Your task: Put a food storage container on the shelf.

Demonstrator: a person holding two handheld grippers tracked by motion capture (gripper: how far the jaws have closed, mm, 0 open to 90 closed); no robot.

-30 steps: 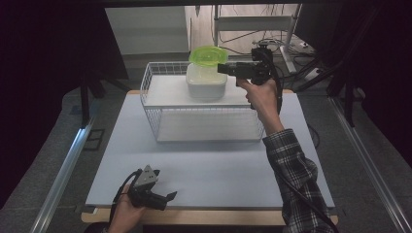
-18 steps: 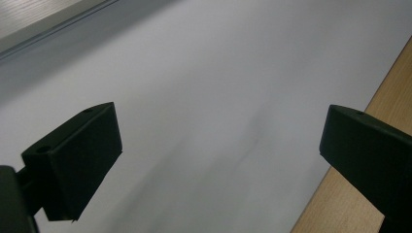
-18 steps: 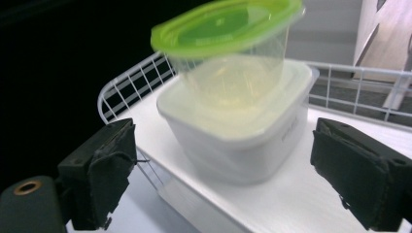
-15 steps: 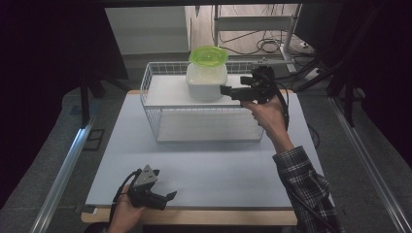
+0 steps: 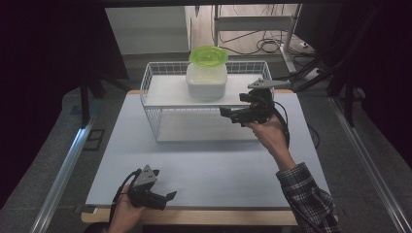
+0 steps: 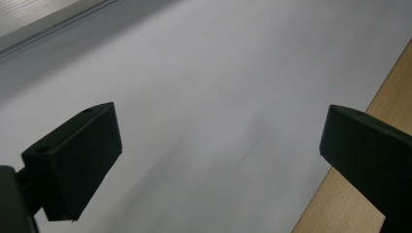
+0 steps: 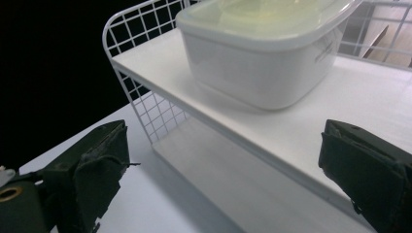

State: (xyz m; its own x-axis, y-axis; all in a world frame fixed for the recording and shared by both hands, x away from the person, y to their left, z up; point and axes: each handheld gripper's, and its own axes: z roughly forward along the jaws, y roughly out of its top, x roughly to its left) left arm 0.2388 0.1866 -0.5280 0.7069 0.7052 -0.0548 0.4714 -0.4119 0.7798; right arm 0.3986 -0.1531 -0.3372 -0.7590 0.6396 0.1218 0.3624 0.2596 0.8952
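On a pale table mat (image 5: 218, 165), dark curtains surround.

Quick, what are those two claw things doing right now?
Left gripper: open, holding nothing, low over the pale table mat.
Right gripper: open, holding nothing, beside the white wire rack.

A lab: black curtains (image 5: 43, 73), floor cables (image 5: 265, 46).

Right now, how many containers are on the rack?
2: a white container on the wire rack's upper shelf, and a green bowl stacked on top of it. The lower shelf looks bare.
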